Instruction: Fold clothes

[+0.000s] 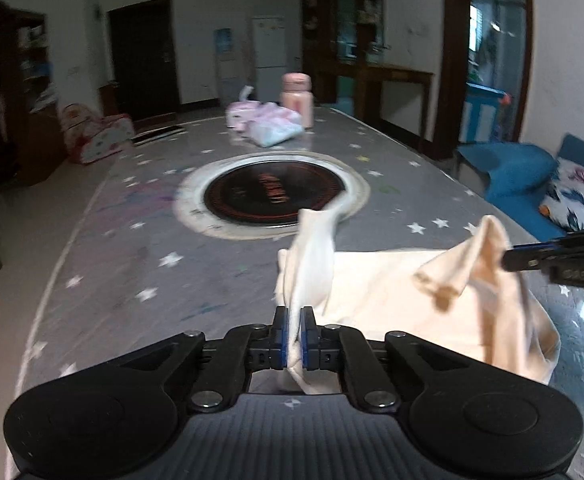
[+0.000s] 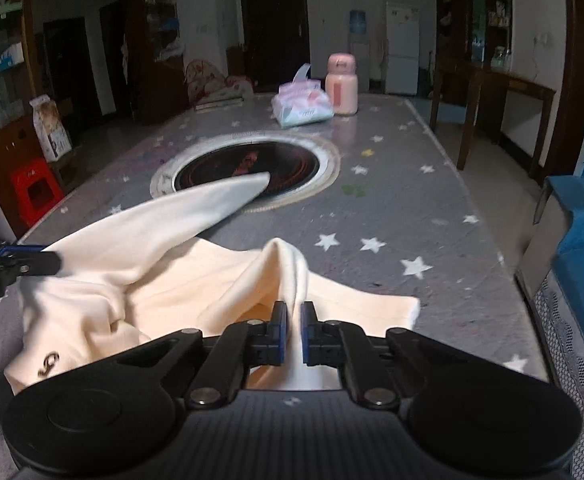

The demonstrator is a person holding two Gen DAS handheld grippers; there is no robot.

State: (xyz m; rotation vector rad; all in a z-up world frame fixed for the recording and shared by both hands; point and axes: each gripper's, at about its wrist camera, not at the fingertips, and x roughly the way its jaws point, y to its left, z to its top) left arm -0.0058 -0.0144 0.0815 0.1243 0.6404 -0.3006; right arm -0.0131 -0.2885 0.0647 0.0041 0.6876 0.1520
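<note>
The cream garment (image 1: 392, 292) lies bunched at the near end of the counter (image 1: 132, 248), partly lifted between the two tongs; the left tongs (image 1: 294, 334) are closed on a fold of it, the cloth rising from between the blue pads toward twelve o'clock in a narrow, blurred strip; the right tongs (image 2: 292, 334) likewise pinch a ridge of the same fabric, which climbs to a soft peak just ahead of the fingers. From the left wrist view the rest of the garment spreads toward three o'clock, where the other tongs enter from the edge touching a raised corner; from the right wrist view the body of the cloth sags toward nine o'clock, a dark printed mark showing near its lower left edge, and a pointed flap reaches toward eleven o'clock over the rim of the round black hob (image 2: 248, 168) set in the counter. Farther off at twelve o'clock stand a tissue pack (image 2: 302, 106) and, just beside it, a pink jar (image 2: 342, 84).
</note>
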